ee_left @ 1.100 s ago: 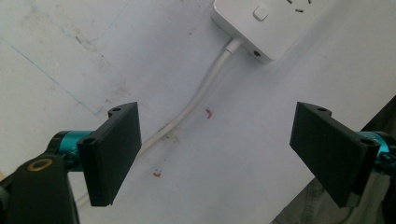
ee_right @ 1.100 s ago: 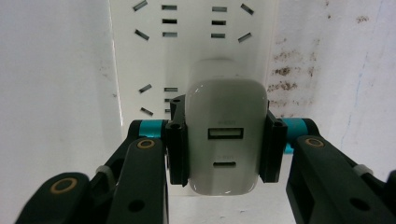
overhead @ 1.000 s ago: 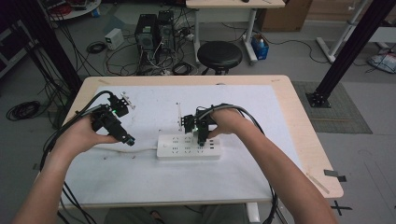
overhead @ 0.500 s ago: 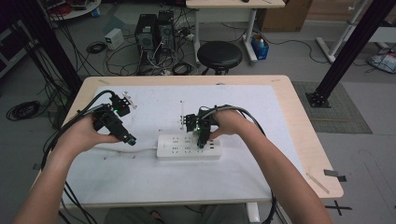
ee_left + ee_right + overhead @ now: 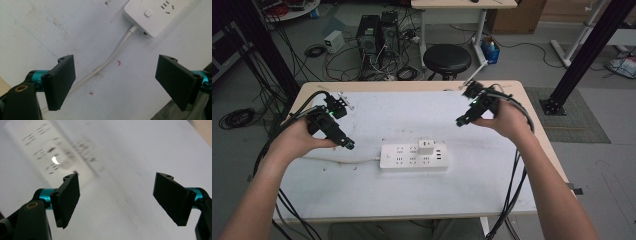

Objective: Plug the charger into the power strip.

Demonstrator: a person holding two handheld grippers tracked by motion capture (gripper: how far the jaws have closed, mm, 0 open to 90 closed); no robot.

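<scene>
high view: white power strip (image 5: 413,156), no legible writing.

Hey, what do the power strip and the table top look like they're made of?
The power strip looks like glossy white moulded plastic: smooth rounded edges, crisp socket slots, a light sheen. Its cord looks like white rubbery sheathing, since it bends softly. The table seems a matte white laminate top, scuffed and stained, over a pale wood-coloured edge; the core can't be told.
</scene>
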